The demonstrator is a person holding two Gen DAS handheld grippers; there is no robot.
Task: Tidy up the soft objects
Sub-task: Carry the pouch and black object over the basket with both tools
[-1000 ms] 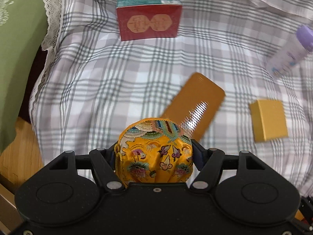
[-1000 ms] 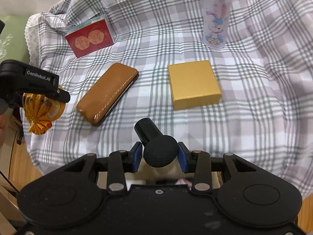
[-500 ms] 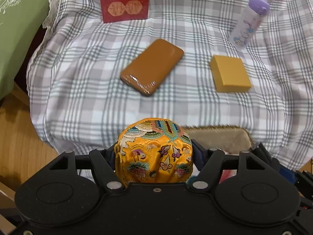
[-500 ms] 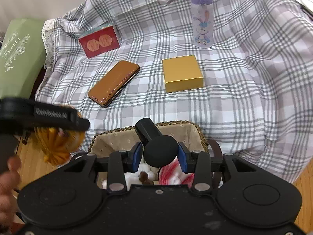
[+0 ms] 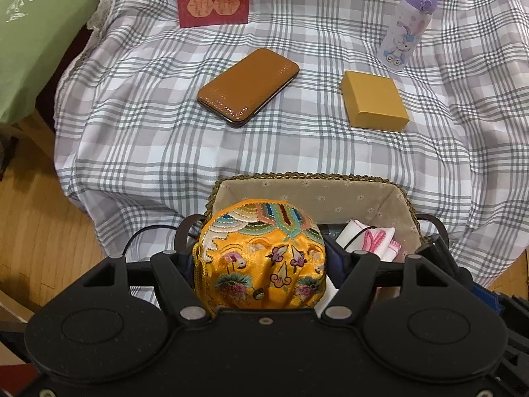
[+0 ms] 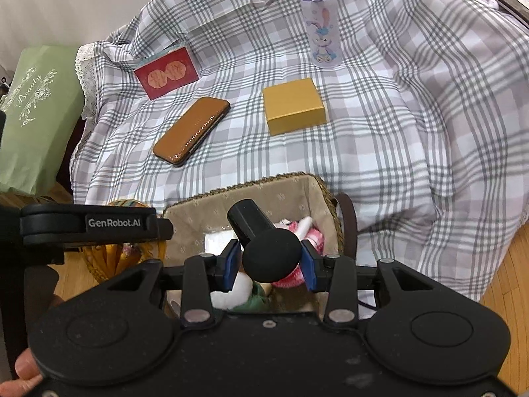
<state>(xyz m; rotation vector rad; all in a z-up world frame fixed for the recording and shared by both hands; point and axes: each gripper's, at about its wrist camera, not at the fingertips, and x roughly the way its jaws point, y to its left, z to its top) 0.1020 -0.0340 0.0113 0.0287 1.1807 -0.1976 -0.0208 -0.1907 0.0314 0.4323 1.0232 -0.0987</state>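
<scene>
Left gripper (image 5: pixel 263 258): jaws closed against both sides of a yellow embroidered pouch (image 5: pixel 263 254), which fills the gap between them. The pouch is held above the near left corner of the woven basket (image 5: pixel 310 176), over its rim rather than inside it. In the right wrist view the same gripper appears at the left edge, with the pouch (image 6: pixel 114 258) partly hidden beneath its arm, just beside the basket (image 6: pixel 231 189).

Right gripper (image 6: pixel 270 263): blue-padded jaws clamped on a black handled object with a rounded end (image 6: pixel 264 248); its identity cannot be determined. It is held over the basket interior.

Basket: fabric-lined, standing at the near edge of the checked cloth (image 5: pixel 297 145). Contents include a pink-and-white soft item (image 5: pixel 373 243) and a white and green one (image 6: pixel 238 292), largely obscured.

On the cloth, well apart from the basket: a brown case (image 5: pixel 248 87), a yellow box (image 5: pixel 373 104), a red box (image 5: pixel 213 3) upright at the rear, and a purple-capped bottle (image 5: pixel 406 26). A green bag (image 6: pixel 33 112) stands to the left of the cloth.
</scene>
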